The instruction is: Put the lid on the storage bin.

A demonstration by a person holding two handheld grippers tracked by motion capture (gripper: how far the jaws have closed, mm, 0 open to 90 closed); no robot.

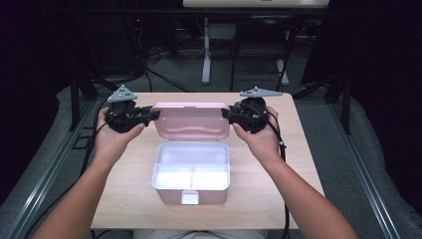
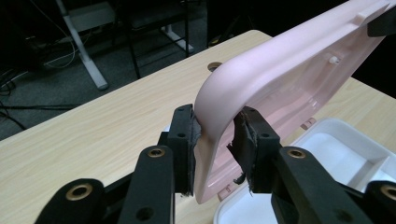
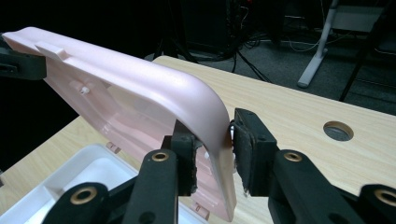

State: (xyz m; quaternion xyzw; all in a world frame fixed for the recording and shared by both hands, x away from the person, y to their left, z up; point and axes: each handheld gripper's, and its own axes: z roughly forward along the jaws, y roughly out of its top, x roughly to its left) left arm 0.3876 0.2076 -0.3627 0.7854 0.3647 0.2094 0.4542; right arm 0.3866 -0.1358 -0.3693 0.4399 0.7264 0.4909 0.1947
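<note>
A pink box (image 1: 191, 195) with a white, divided inside stands open in the middle of the wooden table (image 1: 278, 164). Its pink lid (image 1: 190, 121) is raised upright at the back. My left gripper (image 1: 152, 115) is shut on the lid's left edge and my right gripper (image 1: 226, 114) on its right edge. In the left gripper view the lid (image 2: 289, 79) curves down between the black pads of my left gripper (image 2: 215, 135), above the box (image 2: 336, 154). The right gripper view has the lid (image 3: 140, 88) pinched in my right gripper (image 3: 210, 149), with the box (image 3: 84, 177) below.
A round cable hole (image 3: 338, 131) sits in the table's far right corner. Beyond the table's back edge are a white desk leg (image 1: 206, 55), black frames and loose cables on the floor. Metal rails run along both sides of the table.
</note>
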